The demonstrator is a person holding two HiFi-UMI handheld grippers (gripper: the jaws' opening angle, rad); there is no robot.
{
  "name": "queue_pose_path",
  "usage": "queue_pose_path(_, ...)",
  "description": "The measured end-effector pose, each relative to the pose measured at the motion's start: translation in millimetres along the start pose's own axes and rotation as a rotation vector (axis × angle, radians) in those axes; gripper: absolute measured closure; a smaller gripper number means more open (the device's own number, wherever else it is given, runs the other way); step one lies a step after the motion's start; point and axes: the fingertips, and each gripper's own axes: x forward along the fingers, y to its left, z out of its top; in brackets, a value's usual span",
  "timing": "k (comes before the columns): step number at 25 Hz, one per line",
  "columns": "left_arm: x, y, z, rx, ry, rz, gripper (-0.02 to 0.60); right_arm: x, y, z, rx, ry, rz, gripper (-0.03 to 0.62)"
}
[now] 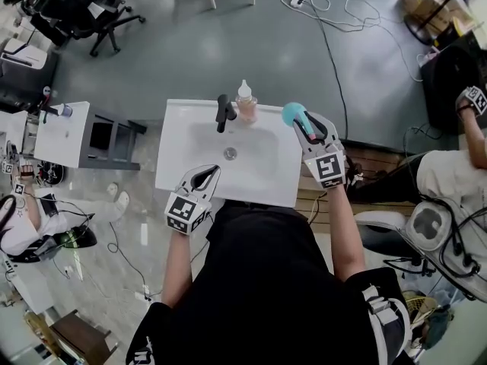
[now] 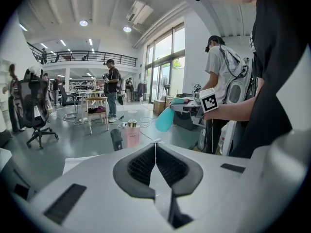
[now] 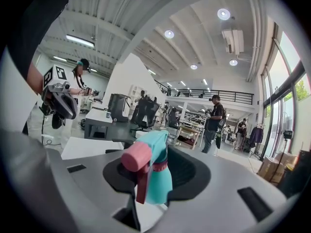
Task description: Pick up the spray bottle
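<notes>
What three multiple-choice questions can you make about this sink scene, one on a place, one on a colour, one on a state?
1. Where does the pinkish bottle stand?
A. on the floor
B. at the sink's back edge, beside the black faucet
C. on a chair

2. What colour is the spray bottle's body?
A. teal
B. yellow
C. black

3. How are the left gripper's jaws?
A. wide apart
B. shut on a cloth
C. together, nothing between them

Answers:
1. B: the head view shows it right next to the faucet.
2. A: the right gripper view shows teal under a pink nozzle.
3. C: the left gripper view shows the pads meeting.
</notes>
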Motion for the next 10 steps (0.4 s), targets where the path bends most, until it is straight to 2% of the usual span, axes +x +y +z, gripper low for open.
queue_pose_path(10,9,4,-1,-0.007,0.013,0.019,0.558,10,-4,-7,0.005,0.0,0.022,0.45)
